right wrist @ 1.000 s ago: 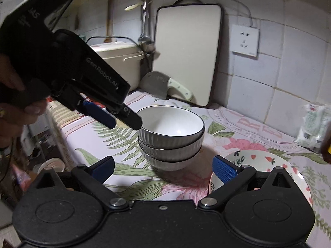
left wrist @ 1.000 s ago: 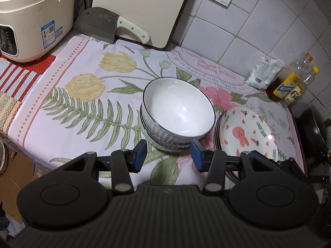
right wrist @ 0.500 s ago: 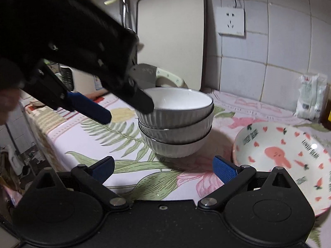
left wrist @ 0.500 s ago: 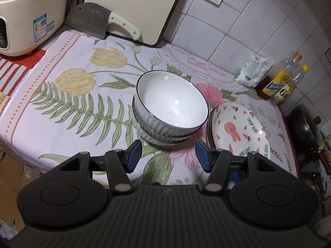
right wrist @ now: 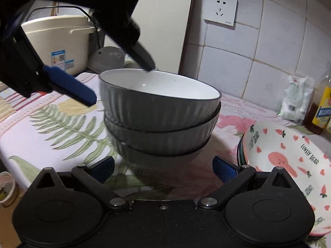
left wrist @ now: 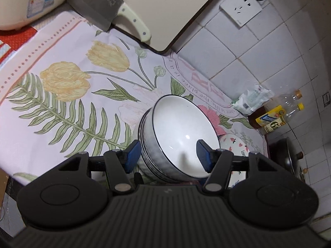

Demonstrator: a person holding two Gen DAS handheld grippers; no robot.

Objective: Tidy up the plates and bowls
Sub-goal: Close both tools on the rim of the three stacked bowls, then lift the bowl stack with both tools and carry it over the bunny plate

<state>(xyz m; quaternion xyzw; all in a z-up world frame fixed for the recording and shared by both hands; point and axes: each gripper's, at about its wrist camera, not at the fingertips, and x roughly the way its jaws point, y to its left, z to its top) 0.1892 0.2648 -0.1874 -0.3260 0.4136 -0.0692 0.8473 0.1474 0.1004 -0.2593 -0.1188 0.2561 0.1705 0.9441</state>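
stacked bowls (right wrist: 161,111) sit upright, mouths upward.

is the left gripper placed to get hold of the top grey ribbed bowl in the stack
Probably yes. The left gripper is open and straddles the near rim of the top grey ribbed bowl, one finger outside the wall, the other over the inside. Nothing blocks it; the pads are not yet pressing.

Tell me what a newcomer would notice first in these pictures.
First, the stack of grey ribbed bowls mid-cloth, with the left tool straddling the top bowl's rim, one finger outside and one inside, pads not pressing. Next, the pink-patterned plate just right of the stack. Then the cleaver leaning at the back by the cutting board.
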